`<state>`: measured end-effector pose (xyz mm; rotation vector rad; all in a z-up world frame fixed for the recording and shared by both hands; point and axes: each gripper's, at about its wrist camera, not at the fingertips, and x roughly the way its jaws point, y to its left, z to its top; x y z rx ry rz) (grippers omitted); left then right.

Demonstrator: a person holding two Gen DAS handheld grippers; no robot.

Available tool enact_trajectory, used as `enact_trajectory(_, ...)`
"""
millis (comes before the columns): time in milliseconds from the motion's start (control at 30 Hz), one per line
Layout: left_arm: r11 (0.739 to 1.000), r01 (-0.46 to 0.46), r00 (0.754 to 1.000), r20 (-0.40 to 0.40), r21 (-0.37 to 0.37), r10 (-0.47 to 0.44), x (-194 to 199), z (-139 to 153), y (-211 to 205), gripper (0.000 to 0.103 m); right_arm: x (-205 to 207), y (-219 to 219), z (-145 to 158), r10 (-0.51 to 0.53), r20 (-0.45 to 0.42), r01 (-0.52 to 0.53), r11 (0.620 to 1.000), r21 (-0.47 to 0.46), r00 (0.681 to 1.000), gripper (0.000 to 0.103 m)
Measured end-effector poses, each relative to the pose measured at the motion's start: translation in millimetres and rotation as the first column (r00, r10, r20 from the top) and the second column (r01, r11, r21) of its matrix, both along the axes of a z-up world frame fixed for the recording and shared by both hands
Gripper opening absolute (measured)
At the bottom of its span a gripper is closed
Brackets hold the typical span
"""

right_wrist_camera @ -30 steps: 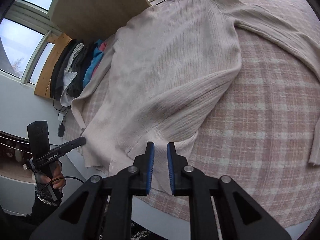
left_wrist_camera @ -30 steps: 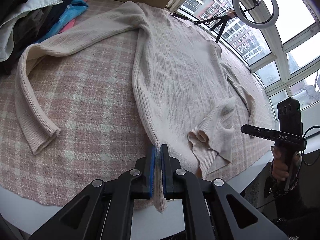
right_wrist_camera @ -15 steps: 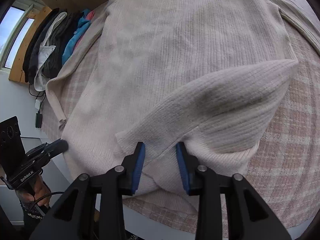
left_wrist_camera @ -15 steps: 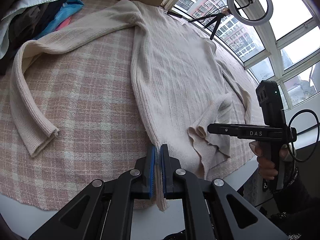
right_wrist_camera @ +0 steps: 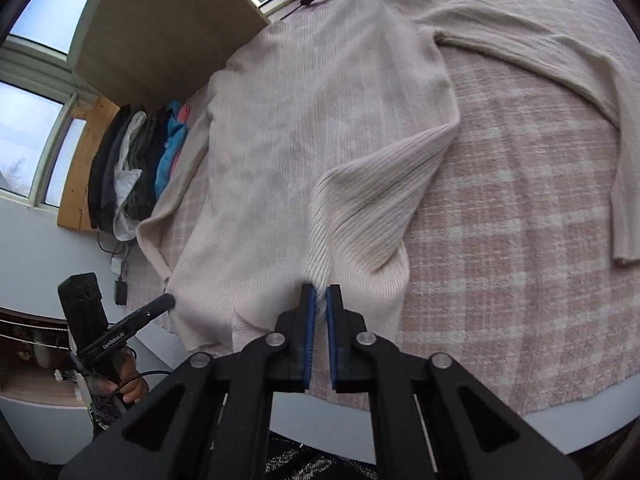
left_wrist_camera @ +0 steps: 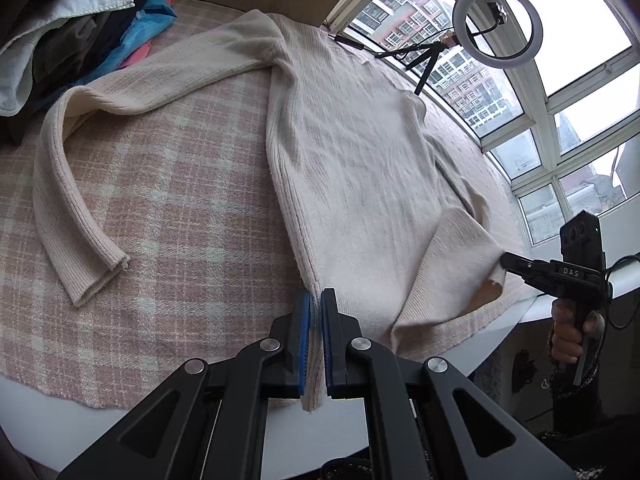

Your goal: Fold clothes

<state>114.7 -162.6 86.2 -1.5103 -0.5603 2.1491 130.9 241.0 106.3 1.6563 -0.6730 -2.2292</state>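
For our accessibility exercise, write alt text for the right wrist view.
The right gripper pinches the hem corner of a cream ribbed sweater lying flat on a pink plaid cloth, the fabric bunching into a ridge. At far left lies a pile of folded clothes, and the left gripper meets the other hem corner.

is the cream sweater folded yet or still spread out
Mostly spread: the sweater lies flat, sleeves out; only one hem corner is lifted.

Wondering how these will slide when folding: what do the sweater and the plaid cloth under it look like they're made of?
Sweater: a soft cream rib knit, matte, with lengthwise ribs and limp drape; probably wool or acrylic. Plaid cloth: a coarse, nubby pink-and-white weave, tweed-like and matte, likely grippy.
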Motion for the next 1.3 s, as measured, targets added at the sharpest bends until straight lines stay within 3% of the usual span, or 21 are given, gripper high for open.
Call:
enact_trajectory(100, 0.999, -0.022, 0.999, -0.042, 0.023, 0.023, 10.2, 31.7, -3.7, 0.005, 30.2, 39.2, 48.8, -0.061, -0.103, 0.060, 0.998, -0.015, 0.993, 0.006)
enact_trajectory(167, 1.000, -0.023, 0.997, -0.080, -0.003, 0.022, 15.7, 46.2, -6.1, 0.005, 51.6, 56.6, 64.7, -0.099, -0.155, 0.101, 0.995, 0.003, 0.983, 0.006)
enact_trajectory(233, 1.000, -0.020, 0.999, -0.048, -0.023, 0.019, 14.8, 35.9, -9.7, 0.005, 61.2, 66.6, 40.8, -0.150, -0.095, 0.157, 0.986, 0.063, 0.984, 0.006)
enact_trajectory(300, 0.999, -0.033, 0.999, 0.041, -0.018, 0.033, 9.6, 10.2, -11.5, 0.005, 62.2, 76.0, -11.7, -0.192, 0.071, 0.187, 0.980, 0.069, 0.979, 0.005)
enact_trajectory(367, 0.998, -0.030, 0.996, 0.084, -0.054, 0.034, 5.7, -3.2, -11.4, 0.005, 63.8, 77.5, -40.5, -0.196, 0.143, 0.186, 0.979, 0.079, 0.970, 0.005)
enact_trajectory(433, 0.998, -0.025, 0.997, 0.076, -0.062, 0.030, 4.4, 4.1, -11.1, 0.005, 60.1, 72.2, -32.2, -0.173, 0.117, 0.169, 0.985, 0.043, 0.978, 0.005)
enact_trajectory(567, 0.995, -0.014, 0.999, -0.033, -0.100, 0.011, 6.3, 41.5, -12.0, 0.005, 51.1, 62.1, 25.4, -0.111, -0.039, 0.113, 0.992, 0.052, 0.993, 0.005)
enact_trajectory(667, 0.993, -0.010, 1.000, -0.013, -0.114, 0.009, 7.4, 31.4, -11.1, 0.005, 47.5, 63.9, 29.8, -0.099, -0.055, 0.104, 0.990, 0.093, 0.994, 0.005)
enact_trajectory(800, 0.988, 0.036, 0.994, 0.104, -0.151, -0.020, 7.3, -11.0, 2.7, 0.006, 46.4, 62.7, -24.8, -0.084, 0.098, 0.069, 0.986, 0.149, 0.992, 0.005)
enact_trajectory(900, 0.983, 0.044, 0.990, 0.142, -0.179, -0.019, 9.8, -13.9, 1.4, 0.003, 44.8, 54.2, -49.9, -0.015, 0.216, -0.025, 0.984, 0.177, 0.976, 0.009)
enact_trajectory(967, 0.982, 0.026, 0.995, 0.101, -0.185, -0.007, 10.1, 4.1, -10.5, 0.003, 42.8, 55.0, -34.7, 0.022, 0.191, -0.058, 0.980, 0.188, 0.981, 0.009)
enact_trajectory(1067, 0.970, -0.011, 1.000, 0.004, -0.244, 0.012, -3.8, 43.2, -33.1, 0.003, 31.3, 71.6, 16.7, 0.034, 0.065, -0.045, 0.984, 0.175, 0.997, 0.009)
enact_trajectory(1233, 0.938, -0.044, 0.983, -0.184, -0.344, -0.021, -77.2, 117.6, -61.3, 0.005, -20.1, 106.3, 121.8, 0.031, -0.163, 0.000, 0.983, 0.186, 0.986, 0.009)
enact_trajectory(1267, 0.927, -0.054, 0.976, -0.218, -0.371, -0.030, -95.8, 129.2, -63.9, 0.006, -34.5, 110.3, 139.1, 0.039, -0.206, 0.001, 0.981, 0.194, 0.978, 0.012)
enact_trajectory(1300, 0.919, -0.057, 0.969, -0.244, -0.389, -0.043, -115.9, 137.6, -63.9, 0.006, -50.6, 111.1, 153.6, 0.059, -0.250, -0.007, 0.979, 0.205, 0.966, 0.022)
